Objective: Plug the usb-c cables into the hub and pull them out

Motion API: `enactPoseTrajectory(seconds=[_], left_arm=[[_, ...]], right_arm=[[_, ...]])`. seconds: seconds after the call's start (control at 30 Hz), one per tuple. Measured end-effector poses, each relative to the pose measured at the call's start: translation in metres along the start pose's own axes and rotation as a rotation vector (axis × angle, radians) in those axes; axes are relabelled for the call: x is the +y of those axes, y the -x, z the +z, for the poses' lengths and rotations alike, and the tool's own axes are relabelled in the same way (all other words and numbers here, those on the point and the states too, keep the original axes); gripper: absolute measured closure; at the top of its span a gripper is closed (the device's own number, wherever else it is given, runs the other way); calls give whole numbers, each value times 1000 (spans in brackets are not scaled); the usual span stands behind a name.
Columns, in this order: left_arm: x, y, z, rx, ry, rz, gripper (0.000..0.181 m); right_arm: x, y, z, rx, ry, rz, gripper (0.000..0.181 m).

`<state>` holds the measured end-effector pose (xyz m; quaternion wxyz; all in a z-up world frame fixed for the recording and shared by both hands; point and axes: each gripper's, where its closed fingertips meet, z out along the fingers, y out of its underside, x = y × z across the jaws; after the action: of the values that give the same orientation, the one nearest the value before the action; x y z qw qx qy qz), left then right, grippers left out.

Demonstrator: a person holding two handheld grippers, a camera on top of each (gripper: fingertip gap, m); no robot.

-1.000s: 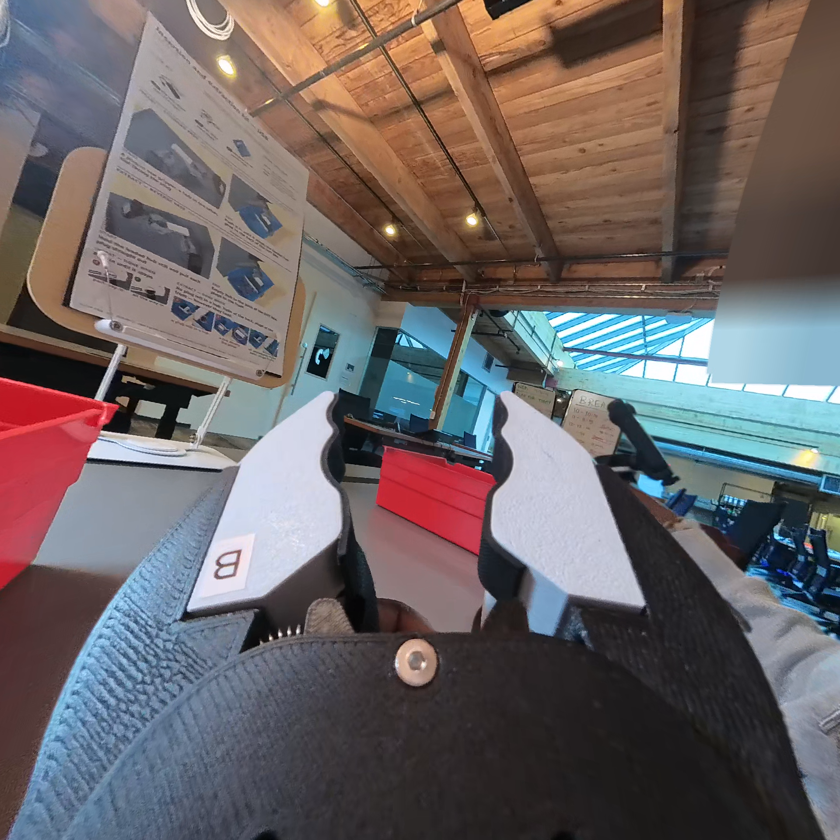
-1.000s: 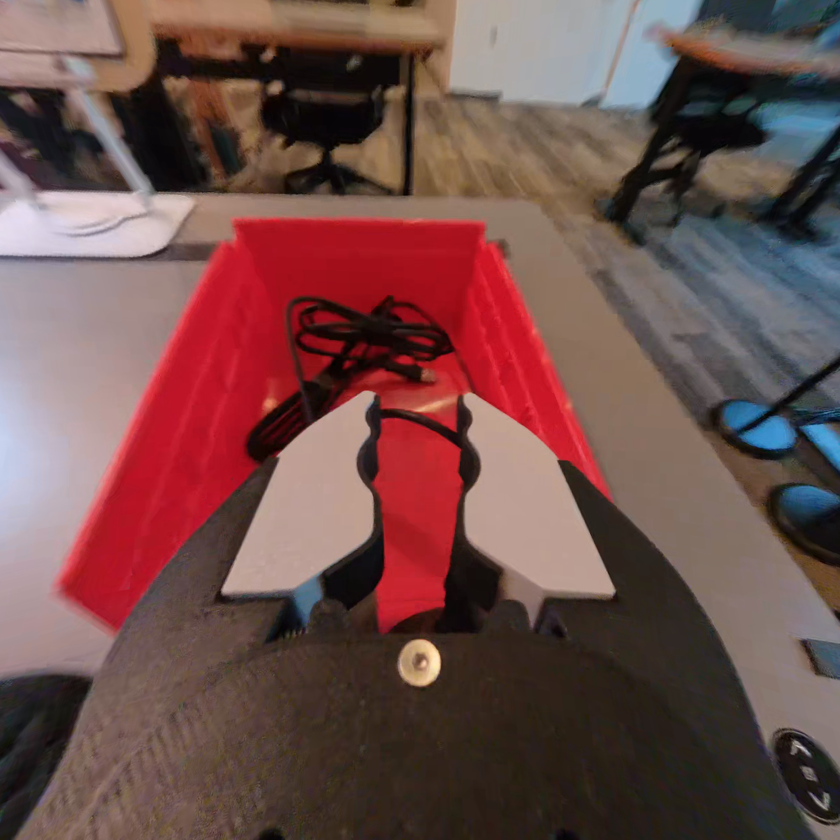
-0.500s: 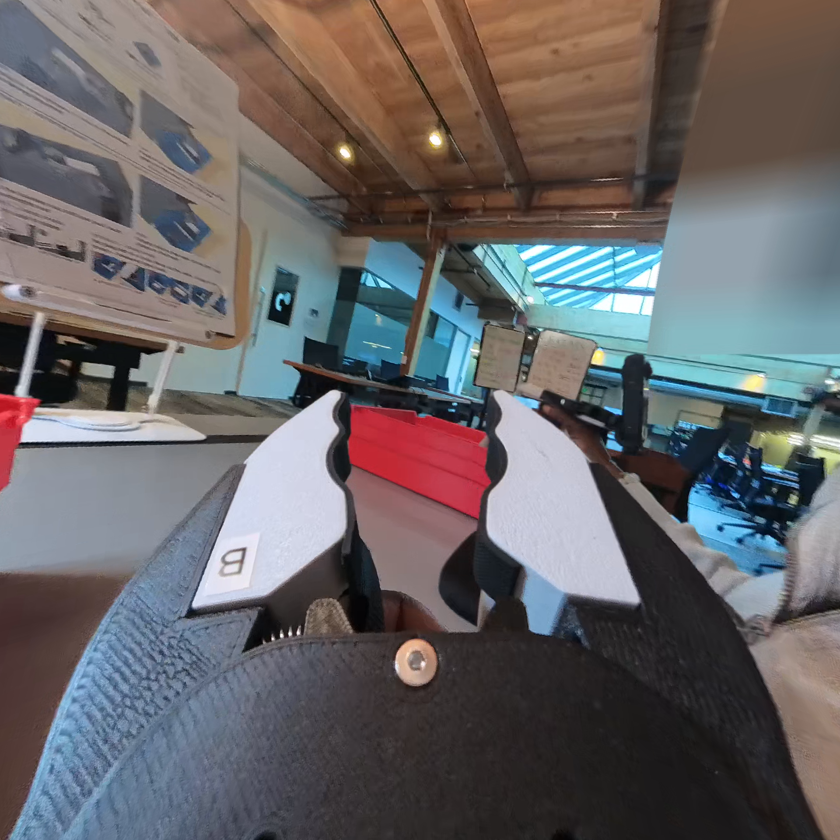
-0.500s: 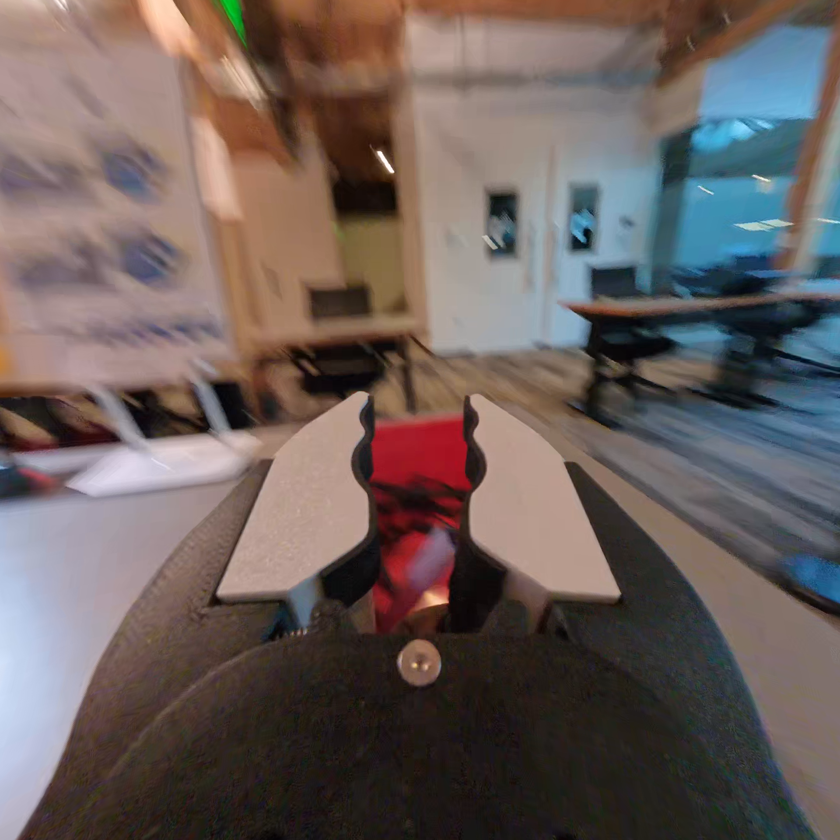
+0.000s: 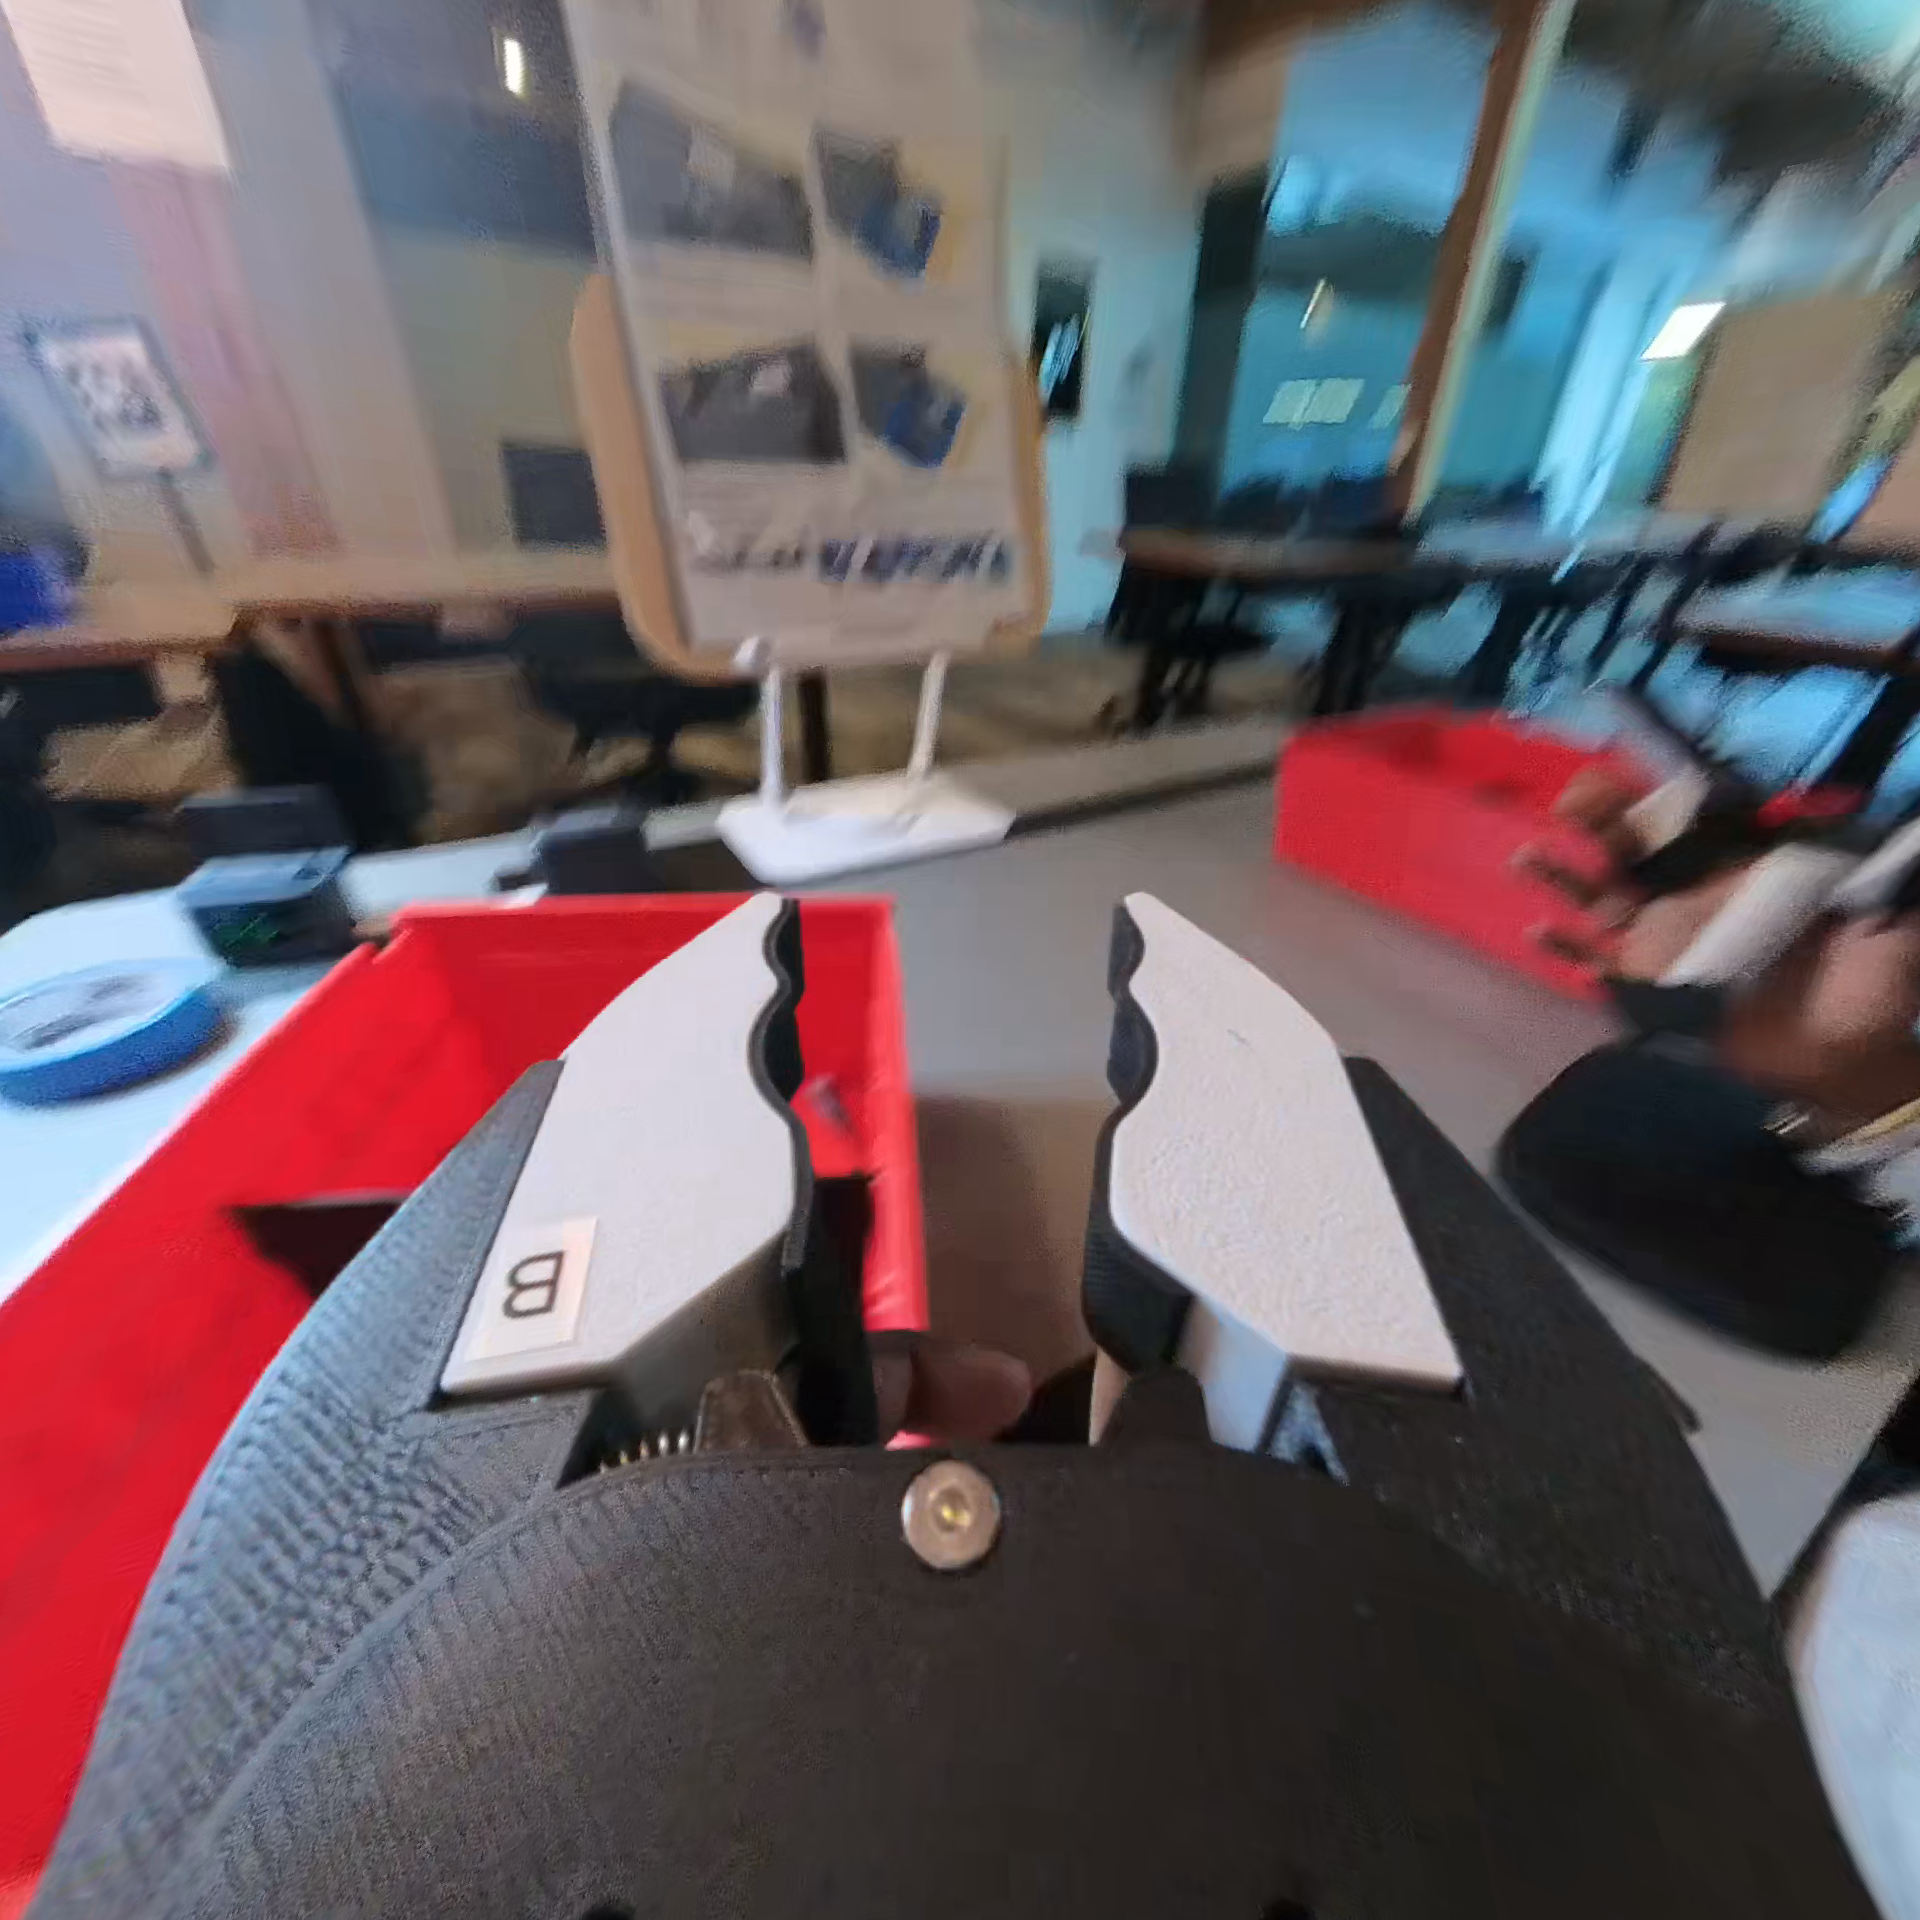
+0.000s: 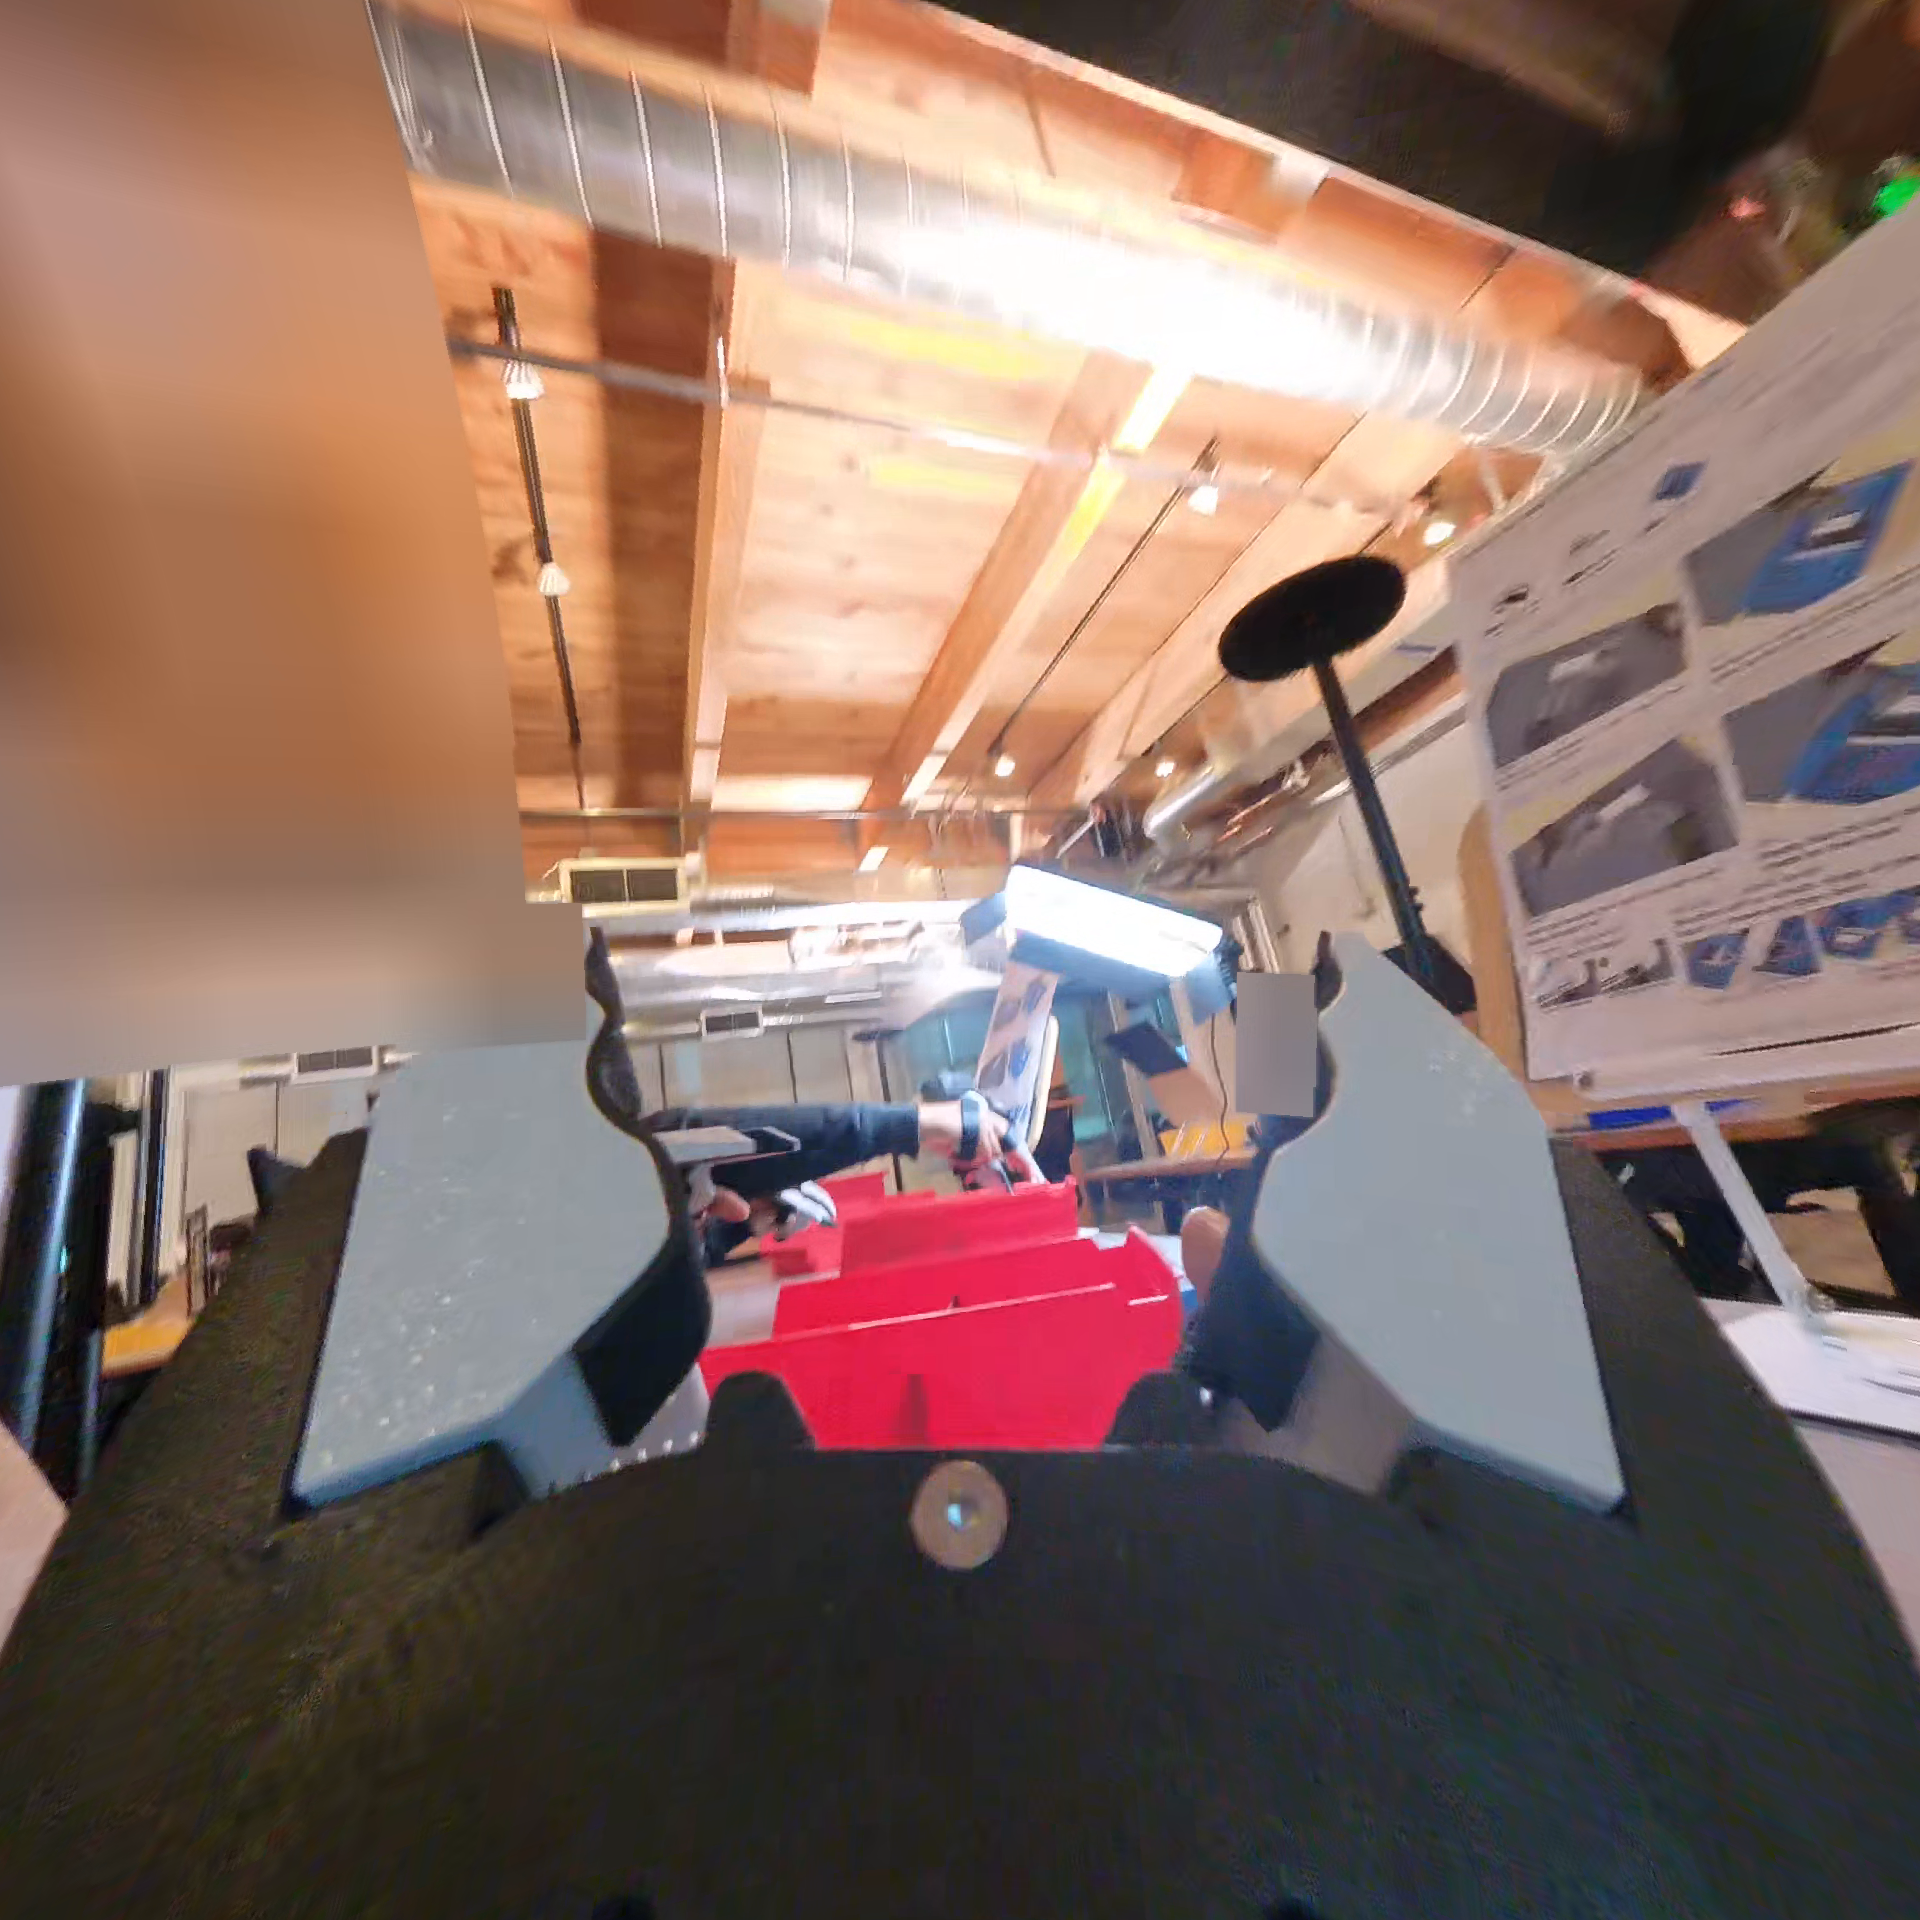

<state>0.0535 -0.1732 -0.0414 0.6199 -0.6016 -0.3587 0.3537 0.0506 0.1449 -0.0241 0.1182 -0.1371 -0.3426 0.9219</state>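
Left gripper (image 5: 951,930), jaws apart and empty, hangs at the right wall of the near red bin (image 5: 436,1049); right gripper (image 6: 961,1013), wide open and empty, tilts ceilingward; cables and hub unseen.

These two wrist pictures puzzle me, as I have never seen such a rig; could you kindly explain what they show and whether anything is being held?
There is no robot arm here: a person carries a two-finger gripper in each hand, and a wide-angle camera on each looks forward along its grey fingers. In the left wrist view, the left gripper is open and empty above a red bin on a grey table; a second red bin, a blue tape roll and an instruction sheet on a white stand are nearby. The right wrist view tilts up toward a wooden ceiling; the right gripper is wide open, holding nothing, with red bins beyond. No cable or hub is clearly visible.
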Motion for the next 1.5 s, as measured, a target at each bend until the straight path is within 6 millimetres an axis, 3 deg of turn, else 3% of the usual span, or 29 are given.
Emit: enactPoseTrajectory(seconds=[0.1,0.17,0.23,0.33,0.5,0.73,0.87,0.9,1.1,1.17,1.27,1.5], left_arm=[[39,27,13,61,454,-32,121],[46,44,32,127,578,-98,120],[56,74,54,100,699,-143,120],[83,114,78,49,928,-155,120],[143,148,88,7,1345,-177,121],[184,166,96,-102,1554,-144,118],[203,170,90,-125,1609,-154,122],[206,173,91,-154,1599,-133,132],[206,164,99,-130,1506,-96,147],[197,157,107,-97,1424,-102,150],[165,159,114,-116,1313,-21,153],[58,152,111,-180,942,109,157]], right_arm=[[16,6,6,-3,49,-51,64],[23,9,7,-14,80,-57,67],[25,8,8,-14,92,-50,68],[21,6,7,-5,72,-43,71],[16,2,5,5,54,-16,76],[20,4,6,4,79,-54,79],[19,5,6,6,76,-71,81],[18,5,5,7,73,-69,81],[16,2,5,23,63,-80,83],[16,0,4,31,65,-84,84],[16,-1,4,36,60,-75,84],[12,-4,3,50,38,-66,87]])
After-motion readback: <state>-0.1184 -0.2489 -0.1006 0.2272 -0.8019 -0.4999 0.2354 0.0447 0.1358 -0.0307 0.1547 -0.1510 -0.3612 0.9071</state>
